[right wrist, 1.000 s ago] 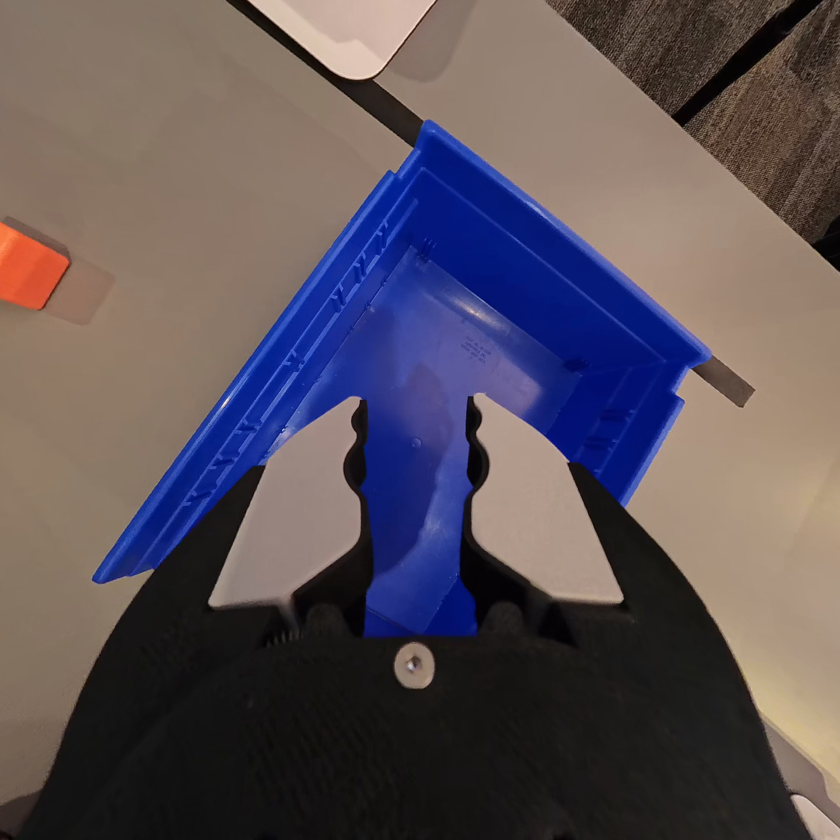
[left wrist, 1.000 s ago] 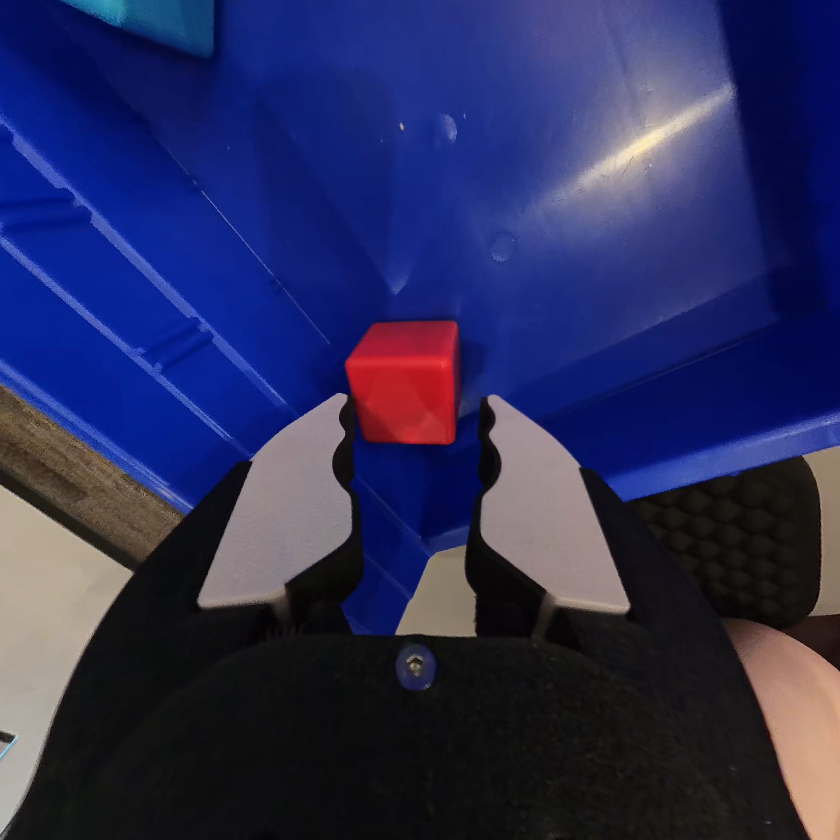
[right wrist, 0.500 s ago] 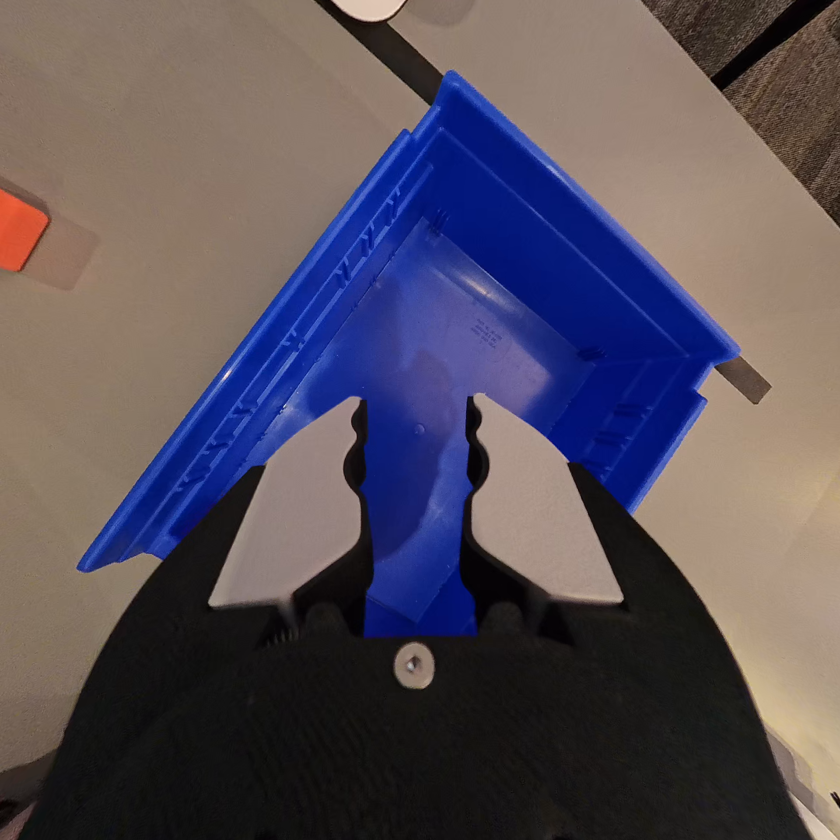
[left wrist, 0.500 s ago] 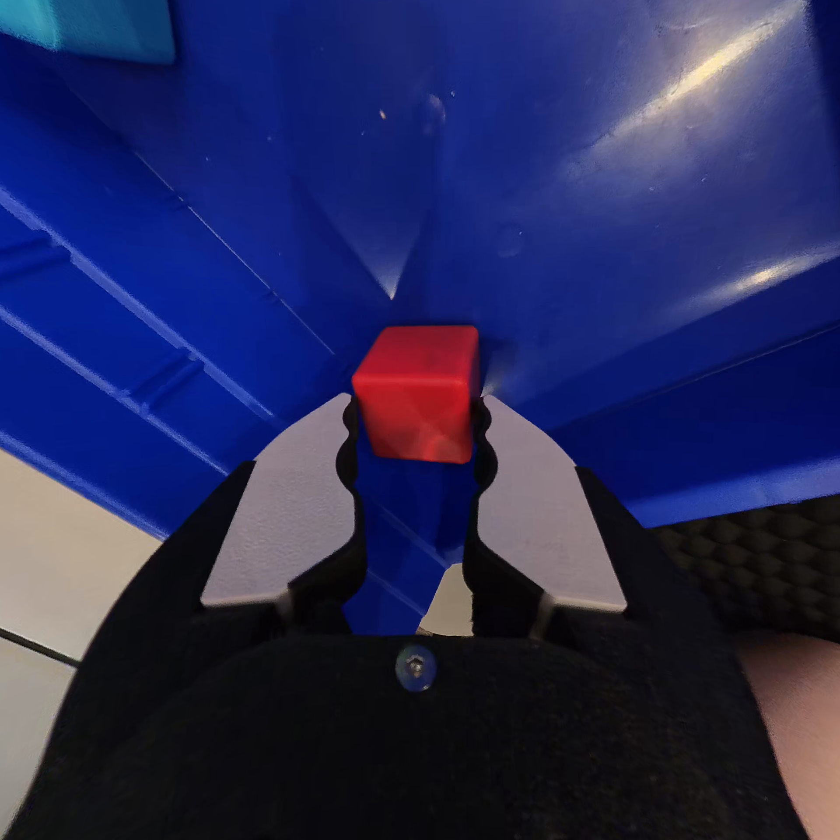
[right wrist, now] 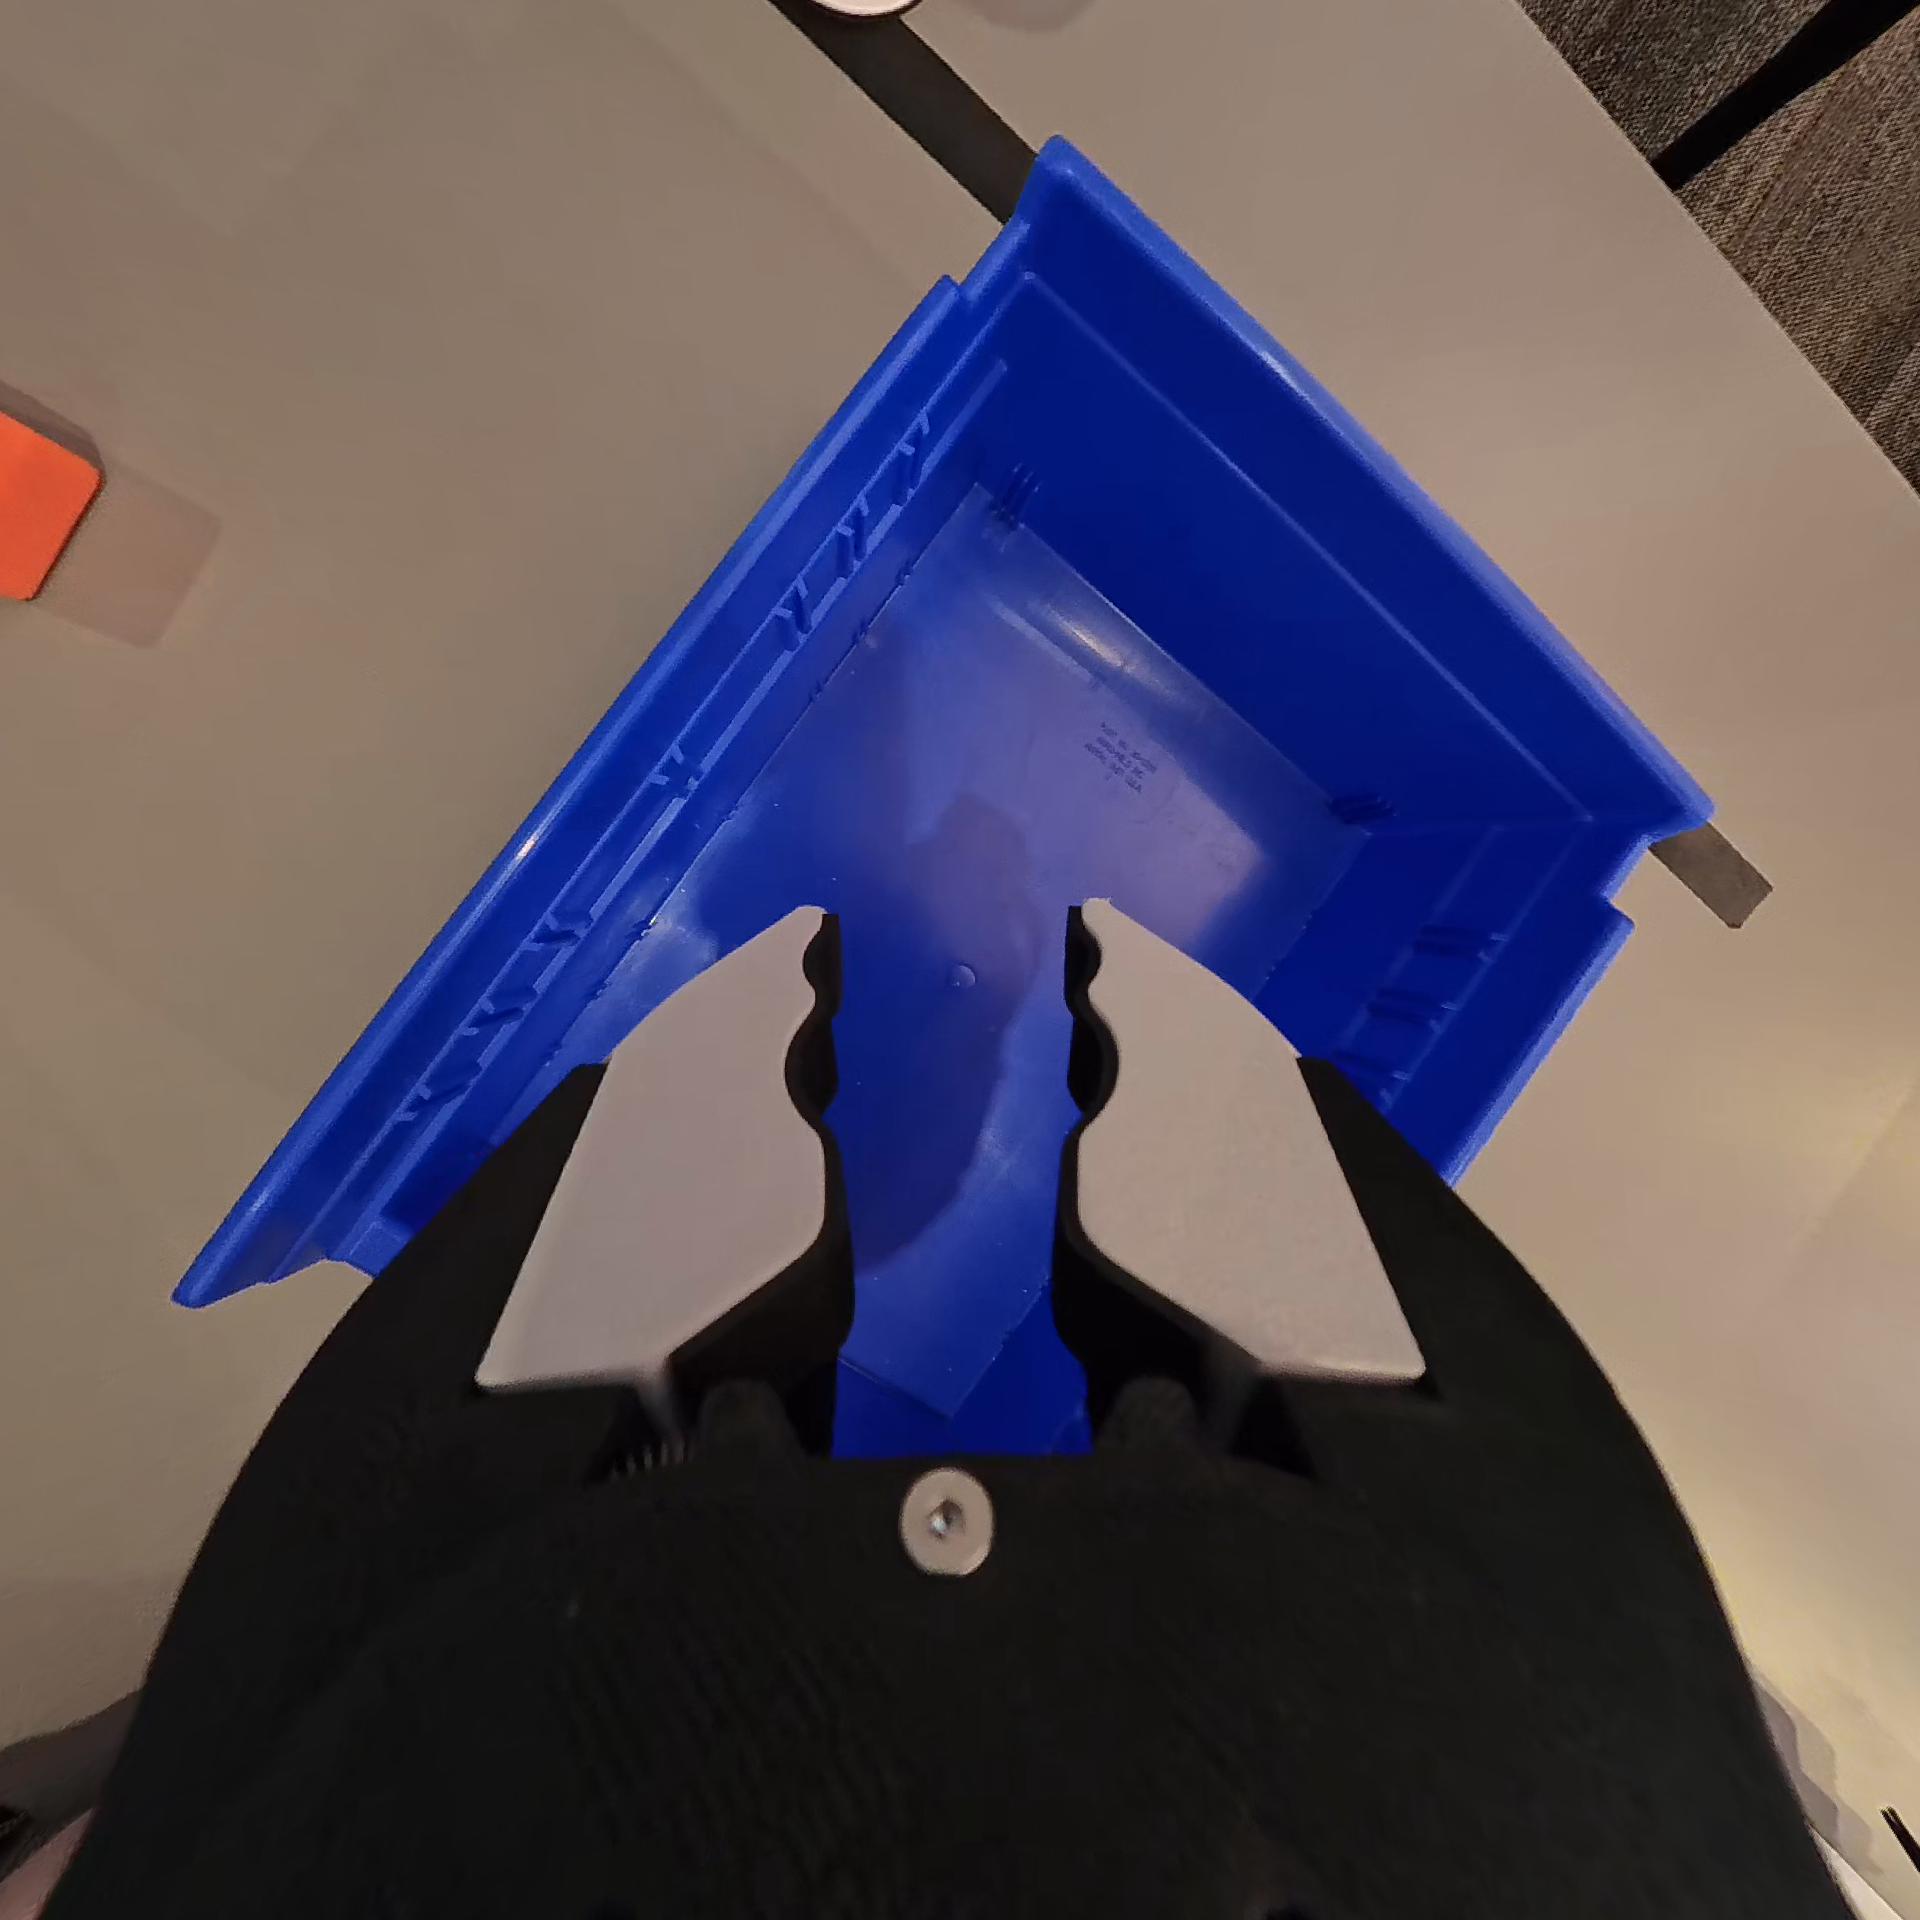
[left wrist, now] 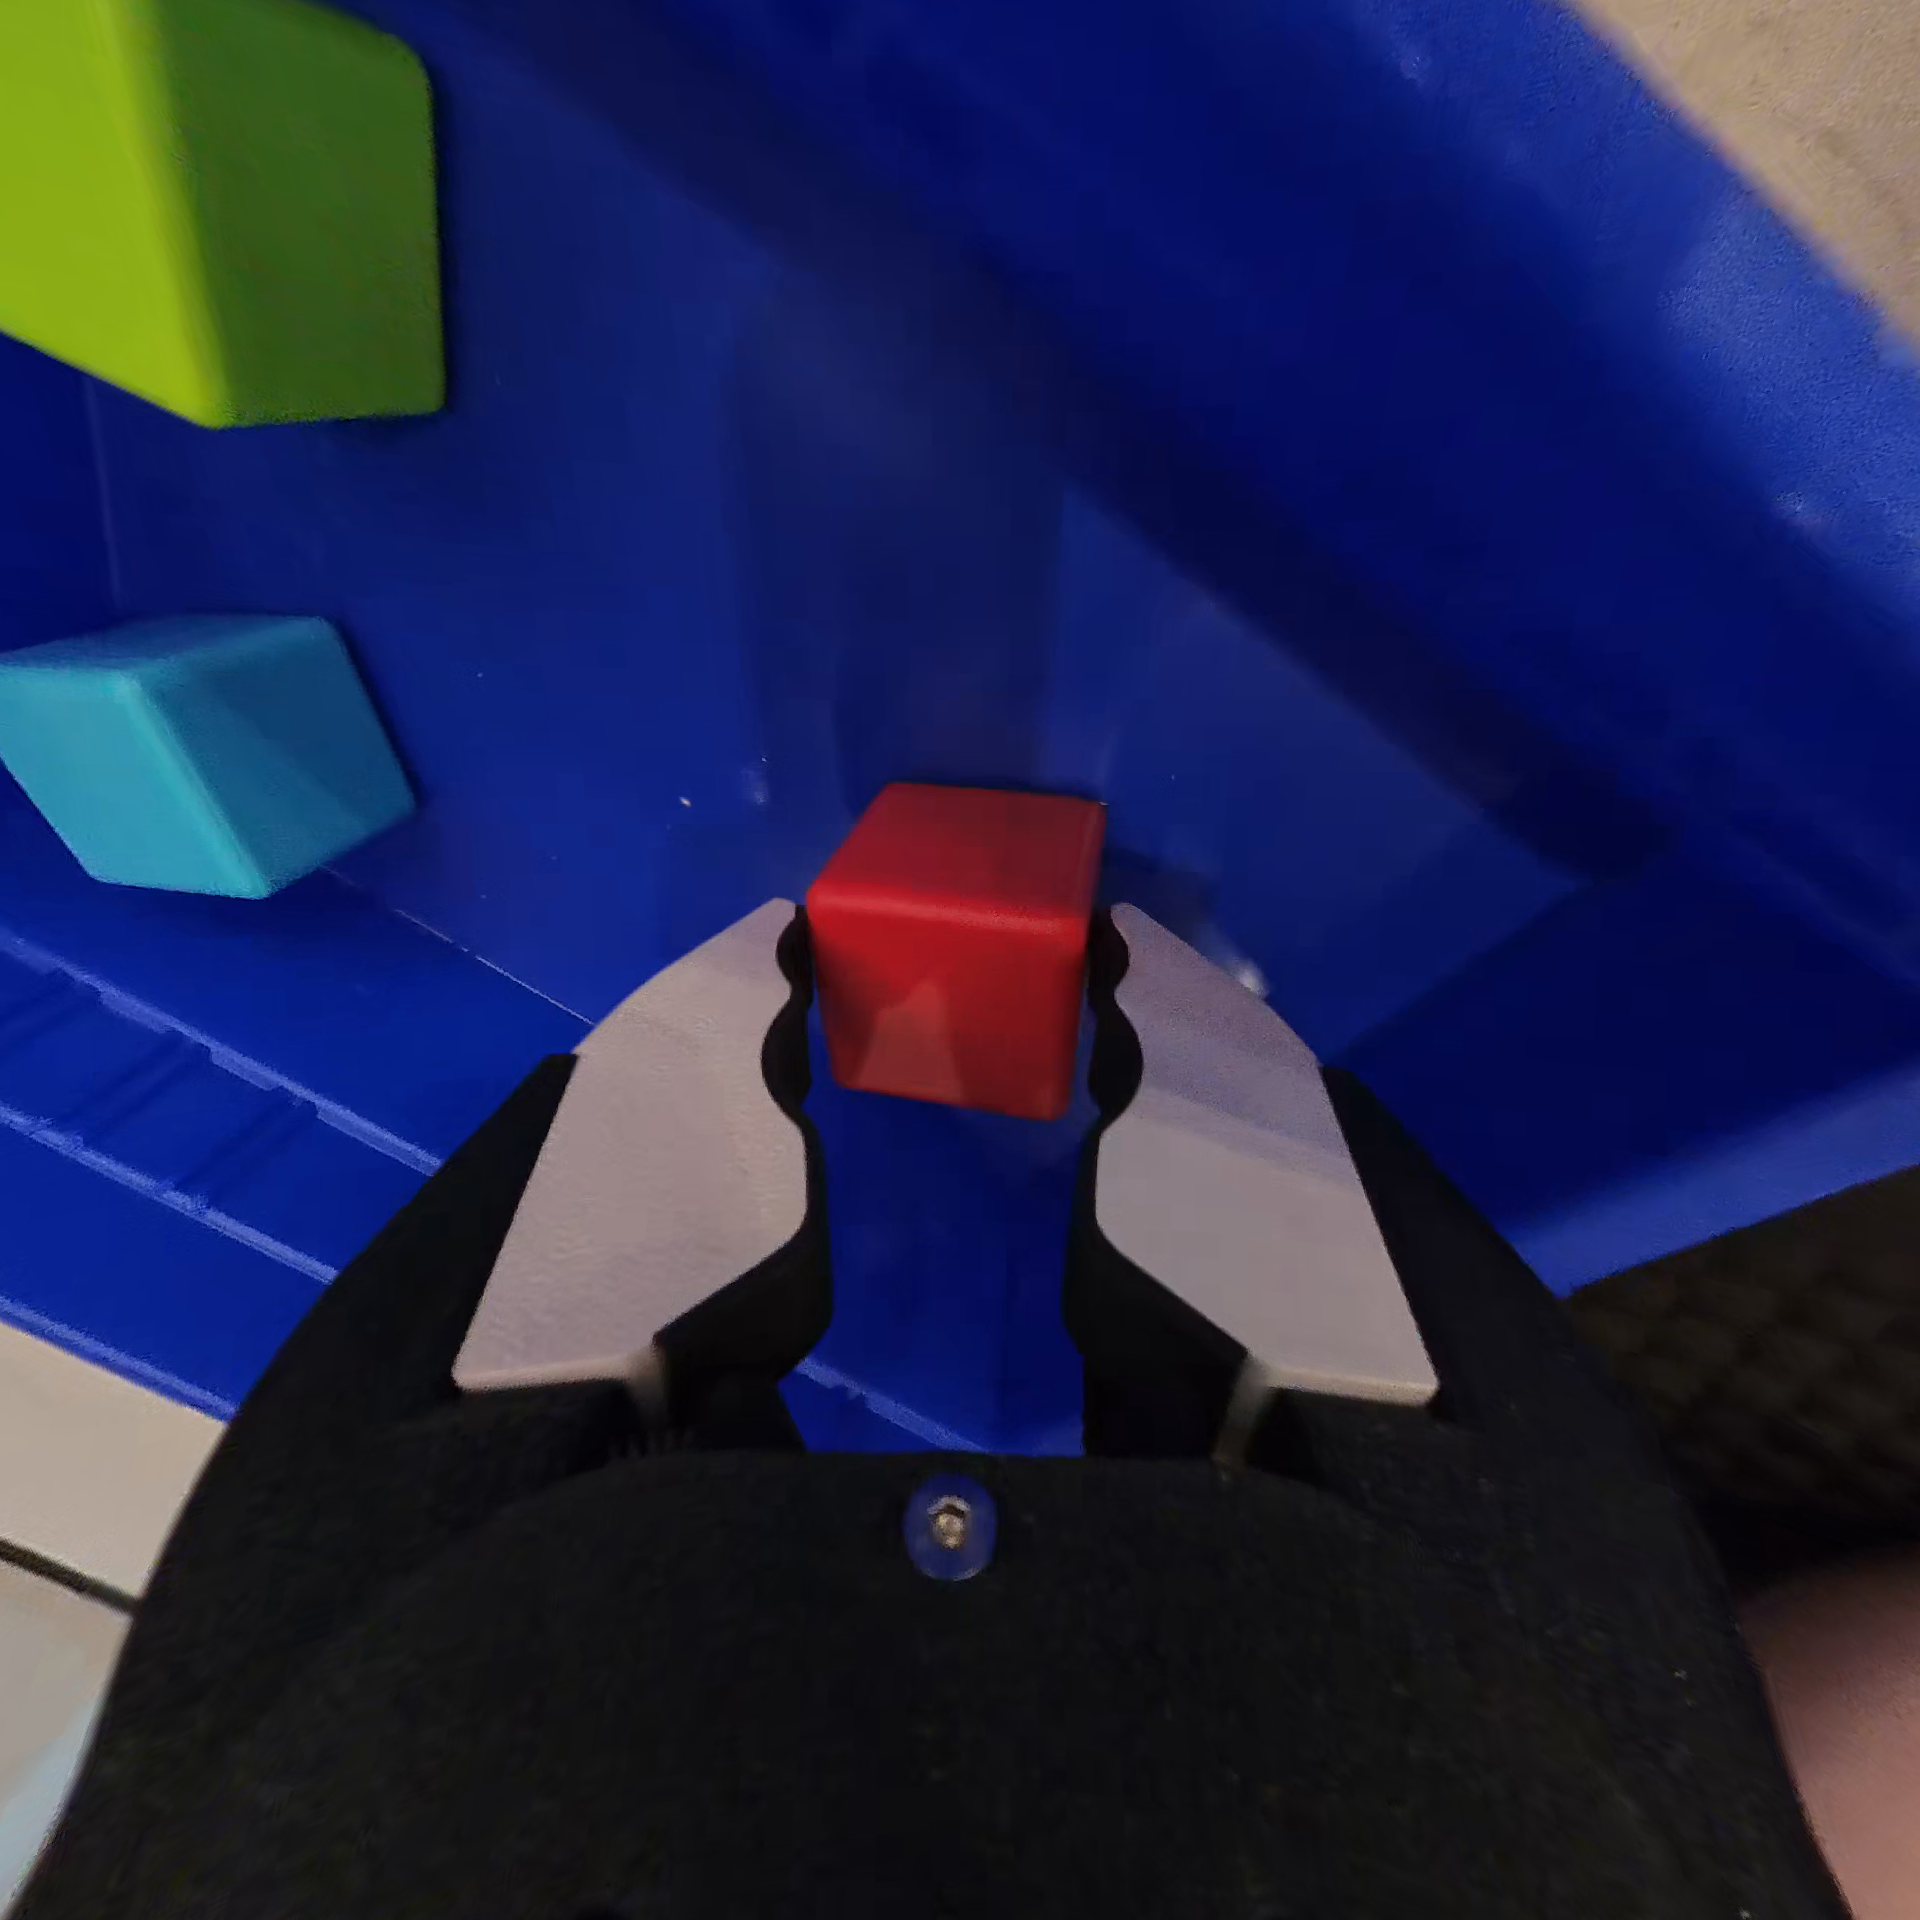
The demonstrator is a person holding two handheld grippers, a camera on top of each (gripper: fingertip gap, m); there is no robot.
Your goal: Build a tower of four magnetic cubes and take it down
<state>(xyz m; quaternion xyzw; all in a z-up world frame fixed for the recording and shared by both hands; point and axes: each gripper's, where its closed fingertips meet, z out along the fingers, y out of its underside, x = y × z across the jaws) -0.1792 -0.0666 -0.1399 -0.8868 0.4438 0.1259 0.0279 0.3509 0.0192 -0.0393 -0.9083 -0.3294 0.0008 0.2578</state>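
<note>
left claw grips red cube – teal cube, green cube beside; right claw agape, empty

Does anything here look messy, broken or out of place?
Nothing stands out. The red cube sits between the left tongs inside the blue bin, with green and teal cubes nearby. The right tongs hover open and empty.
</note>
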